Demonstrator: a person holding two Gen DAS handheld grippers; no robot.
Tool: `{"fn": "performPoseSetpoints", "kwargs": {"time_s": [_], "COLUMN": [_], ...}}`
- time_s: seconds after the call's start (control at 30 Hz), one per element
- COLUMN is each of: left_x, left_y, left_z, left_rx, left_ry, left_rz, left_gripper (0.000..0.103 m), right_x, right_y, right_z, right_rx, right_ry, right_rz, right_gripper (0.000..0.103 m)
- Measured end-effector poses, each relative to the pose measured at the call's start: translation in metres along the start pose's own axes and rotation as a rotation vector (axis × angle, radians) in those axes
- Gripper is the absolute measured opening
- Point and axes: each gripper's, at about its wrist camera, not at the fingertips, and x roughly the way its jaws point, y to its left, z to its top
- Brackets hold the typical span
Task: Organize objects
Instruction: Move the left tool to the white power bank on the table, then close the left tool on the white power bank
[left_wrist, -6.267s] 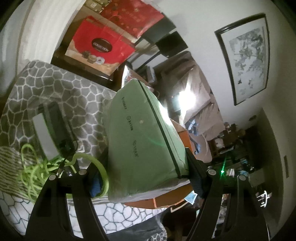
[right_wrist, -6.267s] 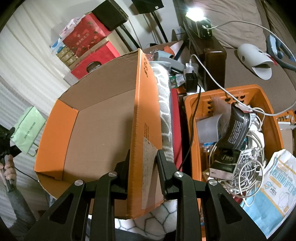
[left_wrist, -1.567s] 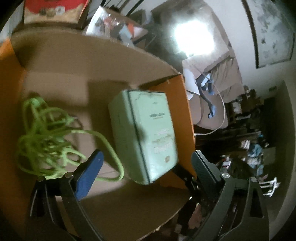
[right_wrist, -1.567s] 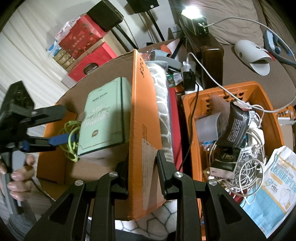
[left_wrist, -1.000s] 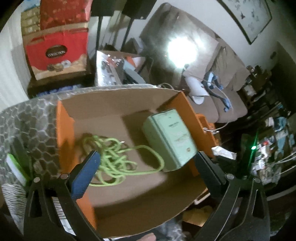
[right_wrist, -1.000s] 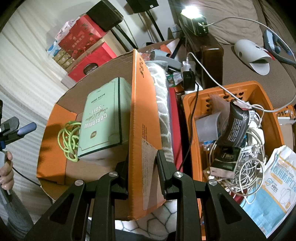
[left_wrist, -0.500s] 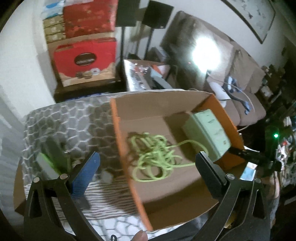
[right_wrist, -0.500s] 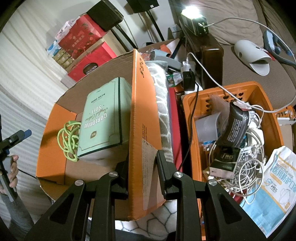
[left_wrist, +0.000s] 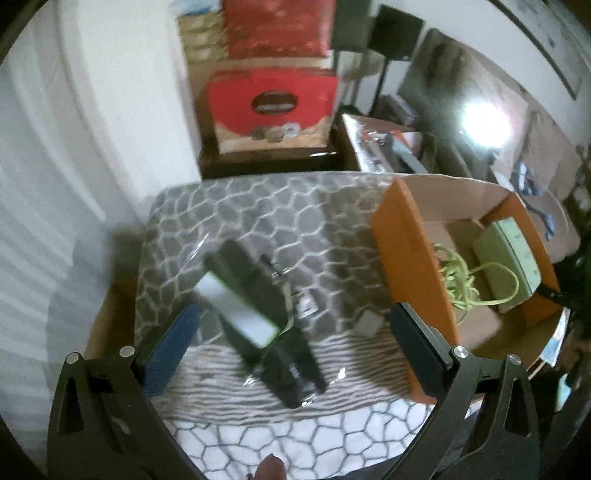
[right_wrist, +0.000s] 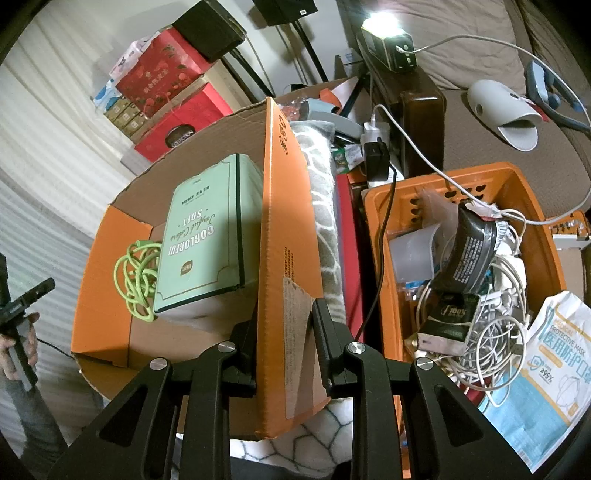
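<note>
**Box steadied, next item lined up**

Low centre of the right wrist view, the right gripper (right_wrist: 284, 328) is clenched on the orange cardboard box (right_wrist: 288, 236) wall, probably steadying it for loading. Beyond, mid-frame, the mint tissue box (right_wrist: 207, 236) and green cord (right_wrist: 135, 273) lie inside. In the left view, the left gripper (left_wrist: 291, 345) hangs spread wide and empty above a bagged dark device (left_wrist: 258, 295) on the patterned blanket (left_wrist: 280, 206), likely next.
</note>
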Motion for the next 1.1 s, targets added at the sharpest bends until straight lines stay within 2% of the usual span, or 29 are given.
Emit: {"fn": "performPoseSetpoints", "kwargs": {"time_s": [0.37,0.57,1.1], "left_x": [0.048,0.068,0.108], "left_y": [0.087,0.102,0.08], "left_z": [-0.018,-0.021,-0.01], "left_rx": [-0.214,-0.274,-0.298], "left_ry": [0.07,0.084,0.135], "left_rz": [0.026,0.03,0.049], "left_gripper": [0.103,0.103,0.065], "right_x": [0.001,0.0,0.002], "right_y": [0.001,0.001,0.003], "right_z": [0.001,0.001,0.004], "right_rx": [0.001,0.005,0.011], "right_ry": [0.003,0.001,0.004], "right_rz": [-0.008,-0.009,-0.019], "right_gripper": [0.023,0.023,0.023]}}
